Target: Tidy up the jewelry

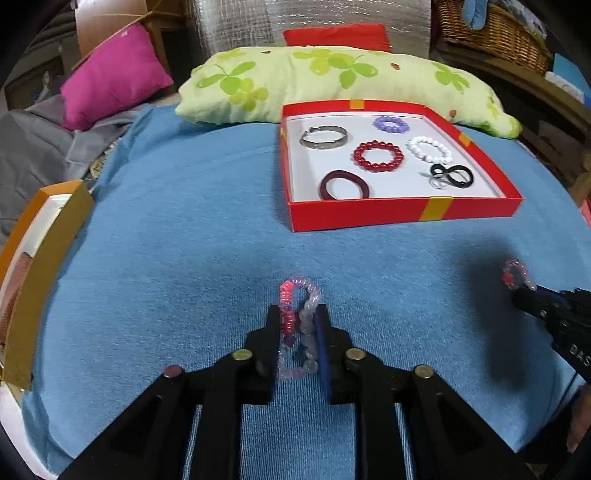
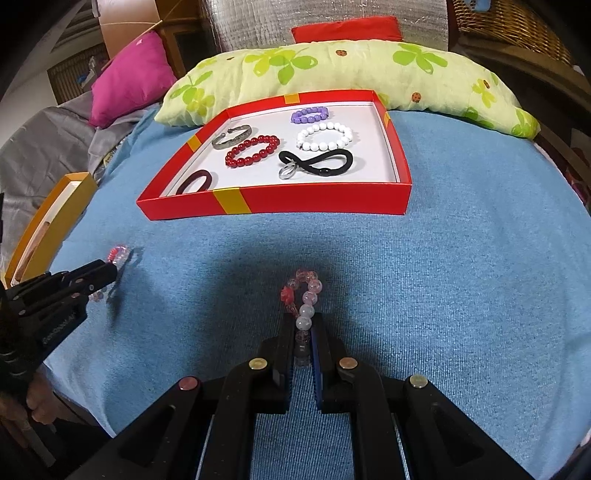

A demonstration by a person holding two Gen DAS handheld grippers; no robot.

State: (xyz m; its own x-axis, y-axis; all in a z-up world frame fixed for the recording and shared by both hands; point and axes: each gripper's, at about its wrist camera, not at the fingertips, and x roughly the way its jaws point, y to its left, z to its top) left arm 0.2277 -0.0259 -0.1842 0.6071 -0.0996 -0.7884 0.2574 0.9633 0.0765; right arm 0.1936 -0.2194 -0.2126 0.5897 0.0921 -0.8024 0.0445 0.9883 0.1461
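My left gripper is shut on a pink and clear coiled bracelet, held above the blue cloth. My right gripper is shut on a pale pink beaded bracelet with a red flower charm. Each gripper shows in the other's view: the right gripper at the right edge, the left gripper at the left edge. A red box lies ahead, holding a silver bangle, red beads, white beads, purple beads, a maroon hair tie and a black looped band.
A green clover pillow lies behind the red box. A magenta cushion and grey cloth sit at the left. A gold-edged box stands at the left edge. A wicker basket is at the back right.
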